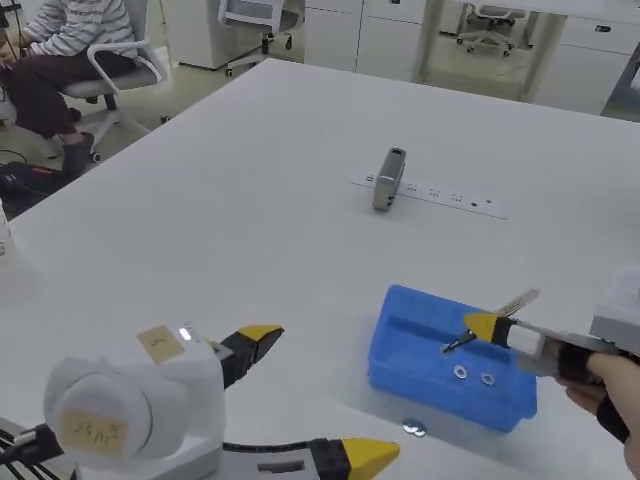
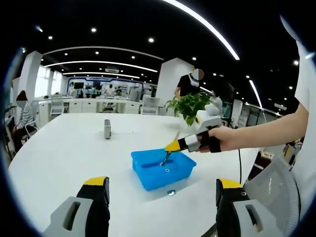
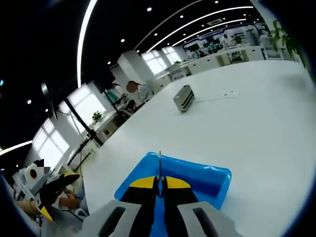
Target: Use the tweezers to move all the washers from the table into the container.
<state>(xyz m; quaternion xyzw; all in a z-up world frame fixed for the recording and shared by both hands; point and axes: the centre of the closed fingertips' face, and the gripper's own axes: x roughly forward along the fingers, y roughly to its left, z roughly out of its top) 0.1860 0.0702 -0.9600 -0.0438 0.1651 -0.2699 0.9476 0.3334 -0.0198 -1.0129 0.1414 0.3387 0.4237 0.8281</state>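
Right now the right gripper (image 1: pixel 487 327) reaches in from the right edge of the white table (image 1: pixel 250 200), carried by a hand (image 1: pixel 612 388) with the forearm stretched out nearly level. Its yellow-tipped jaws are pinched tight on the tweezers (image 1: pixel 458 342). These slant down and leftward, with their points inside the blue container (image 1: pixel 400 345) and their back end sticking up behind the jaws. Whether the points have anything between them is too small to tell.

Two washers (image 1: pixel 459 372) lie on the container floor, just beside the tweezer points. A lone washer (image 1: pixel 415 429) sits on the table against the container's near wall.

In the right gripper view the jaws meet on the thin tweezers (image 3: pixel 159 168), which run straight out over the container (image 3: pixel 202 180).

The left gripper (image 1: pixel 310 395) is held low at the near left corner (well apart from the container). Its jaws are spread wide with nothing between them. In the left gripper view they frame the container (image 2: pixel 148 173), with the lone washer (image 2: pixel 171 192) in front and the gloved hand (image 2: pixel 217 139) bringing the right gripper (image 2: pixel 174 145) in from the right.

Farther back on the table a small metal block (image 1: pixel 388 180) stands alone.
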